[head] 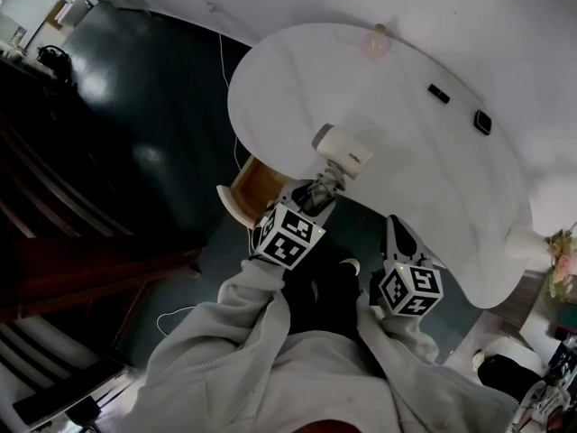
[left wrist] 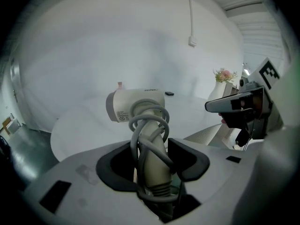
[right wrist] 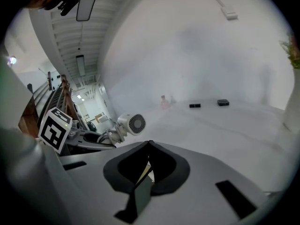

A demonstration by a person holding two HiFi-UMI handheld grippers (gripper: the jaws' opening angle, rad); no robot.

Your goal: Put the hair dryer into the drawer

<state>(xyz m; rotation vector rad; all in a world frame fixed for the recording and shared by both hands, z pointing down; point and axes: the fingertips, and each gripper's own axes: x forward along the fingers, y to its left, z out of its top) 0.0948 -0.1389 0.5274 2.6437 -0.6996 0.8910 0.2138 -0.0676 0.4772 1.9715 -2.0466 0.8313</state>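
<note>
The white hair dryer point(head: 343, 152) has its cord wound round the handle. My left gripper point(head: 317, 190) is shut on that handle and holds the dryer up over the near edge of the white table point(head: 406, 179). In the left gripper view the handle point(left wrist: 152, 149) stands upright between the dark jaws, with the barrel pointing left. My right gripper point(head: 398, 235) hangs beside it on the right, jaws together and empty point(right wrist: 149, 146). It sees the dryer's grille point(right wrist: 131, 124). Below the table edge, what looks like an open drawer point(head: 255, 188) shows a wooden inside.
On the table lie two small black objects point(head: 439, 93) point(head: 483, 122) and a pink bottle point(head: 376, 41). A vase of flowers point(head: 561, 262) stands at the right. Dark floor with a white cable point(head: 171, 316) and wooden railings point(head: 63, 242) lies to the left.
</note>
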